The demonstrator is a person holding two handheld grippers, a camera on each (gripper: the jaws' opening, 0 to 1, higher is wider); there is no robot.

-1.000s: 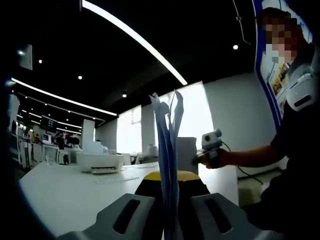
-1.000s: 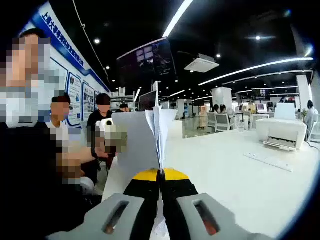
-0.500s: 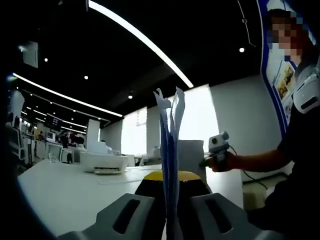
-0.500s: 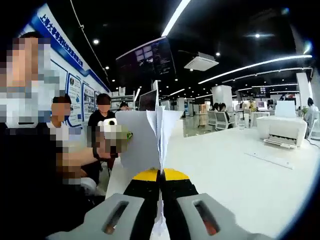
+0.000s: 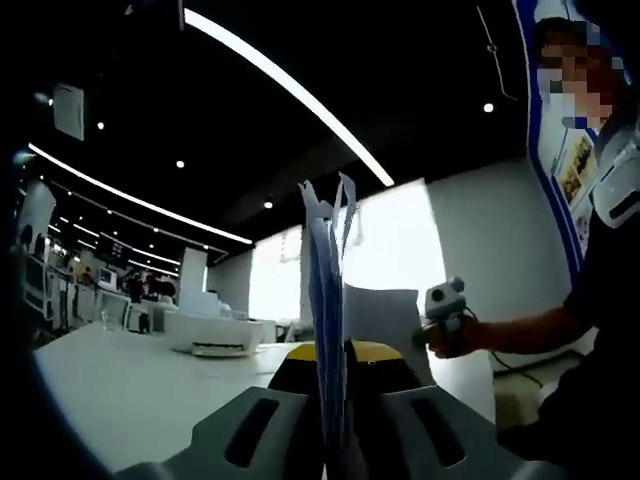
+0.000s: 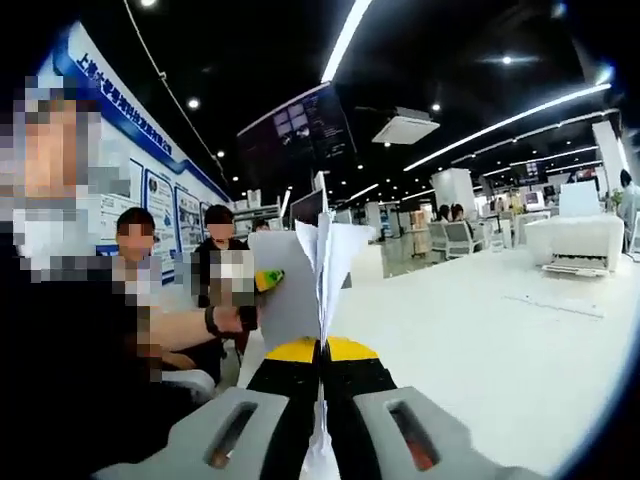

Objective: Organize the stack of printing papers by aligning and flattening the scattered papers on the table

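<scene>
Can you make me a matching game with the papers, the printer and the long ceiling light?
Things:
1. stack of papers
2. printer
3. long ceiling light
4. right gripper

Places or states:
A. glowing overhead
B. sitting on the white table
C. held upright, edges fanned at the top
D. clamped shut on the sheets

Pairs: 1-C, 2-B, 3-A, 4-D

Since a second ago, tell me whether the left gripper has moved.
Yes. In the right gripper view the left gripper has shifted right, toward the papers, against the wall posters.
</scene>
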